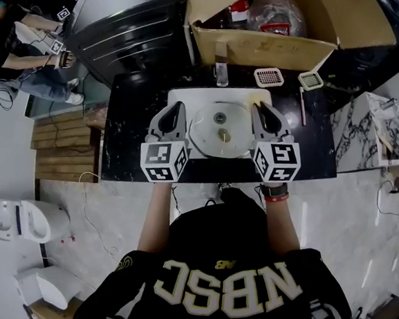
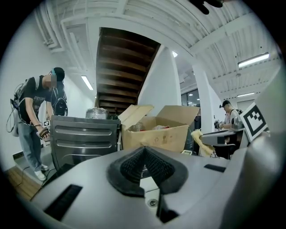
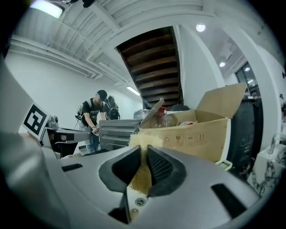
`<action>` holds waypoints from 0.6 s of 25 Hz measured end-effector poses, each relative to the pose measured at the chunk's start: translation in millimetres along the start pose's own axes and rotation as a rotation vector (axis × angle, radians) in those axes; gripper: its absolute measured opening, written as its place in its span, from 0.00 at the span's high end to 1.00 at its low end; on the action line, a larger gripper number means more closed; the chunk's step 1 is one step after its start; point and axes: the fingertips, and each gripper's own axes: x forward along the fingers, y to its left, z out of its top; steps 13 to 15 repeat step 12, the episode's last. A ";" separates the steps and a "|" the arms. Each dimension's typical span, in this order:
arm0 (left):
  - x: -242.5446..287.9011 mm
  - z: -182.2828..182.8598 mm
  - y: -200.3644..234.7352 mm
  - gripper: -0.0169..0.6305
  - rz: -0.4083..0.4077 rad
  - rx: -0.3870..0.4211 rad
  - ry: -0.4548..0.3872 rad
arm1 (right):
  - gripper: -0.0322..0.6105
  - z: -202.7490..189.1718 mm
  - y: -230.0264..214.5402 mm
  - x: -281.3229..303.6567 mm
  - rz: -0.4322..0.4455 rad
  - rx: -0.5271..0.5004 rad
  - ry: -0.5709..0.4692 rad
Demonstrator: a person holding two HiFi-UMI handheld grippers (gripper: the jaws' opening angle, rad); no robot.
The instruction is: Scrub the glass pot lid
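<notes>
- Presently, at the far left of the head view, a person (image 1: 29,60) is being seen beside a grey metal cabinet (image 1: 128,24).
- A black counter (image 1: 129,132) is being faced by the wearer of the camera, with a white sink (image 1: 191,95) set into it.
- The left gripper (image 1: 179,109) is being held above the sink's left edge, pointing away from the body. In the left gripper view its jaws are being kept pressed together, with nothing caught between them.
- The glass pot lid (image 1: 219,131) is lying in the sink, knob up, between the two grippers and touched by neither.
- The right gripper (image 1: 262,112) is being held above the sink's right edge. In the right gripper view its jaws are being kept clamped on a yellow sponge (image 3: 140,175), which is sticking up past the tips.
- A faucet (image 1: 222,70) is being shown behind the sink, and an open cardboard box (image 1: 265,46) behind that.
- Two small white grids (image 1: 268,76) are lying on the counter just right of the faucet.
</notes>
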 end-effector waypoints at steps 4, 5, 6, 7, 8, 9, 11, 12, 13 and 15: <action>0.9 -7.5 -4.7 0.95 -0.015 0.001 0.018 | 0.87 -4.1 2.3 -2.6 0.006 0.009 0.009; 1.6 -11.1 -5.6 0.95 -0.021 0.004 0.028 | 0.87 -6.7 3.0 -2.4 0.011 0.012 0.014; 2.1 -15.7 -6.1 0.95 -0.024 0.006 0.042 | 0.87 -10.5 3.6 -1.2 0.019 0.015 0.021; 2.6 -20.9 -6.4 0.95 -0.025 0.006 0.056 | 0.87 -15.4 3.7 0.7 0.029 0.020 0.033; 3.0 -26.2 -7.0 0.95 -0.025 0.004 0.069 | 0.87 -20.8 3.0 2.9 0.039 0.027 0.046; 3.6 -31.3 -7.8 0.95 -0.024 0.001 0.080 | 0.87 -25.6 1.7 4.8 0.049 0.035 0.058; 5.6 -39.9 -10.2 0.95 -0.024 -0.006 0.096 | 0.87 -32.7 -2.0 8.1 0.066 0.049 0.077; 6.8 -43.9 -11.5 0.95 -0.024 -0.010 0.102 | 0.87 -35.5 -4.0 9.7 0.075 0.054 0.084; 6.8 -43.9 -11.5 0.95 -0.024 -0.010 0.102 | 0.87 -35.5 -4.0 9.7 0.075 0.054 0.084; 6.8 -43.9 -11.5 0.95 -0.024 -0.010 0.102 | 0.87 -35.5 -4.0 9.7 0.075 0.054 0.084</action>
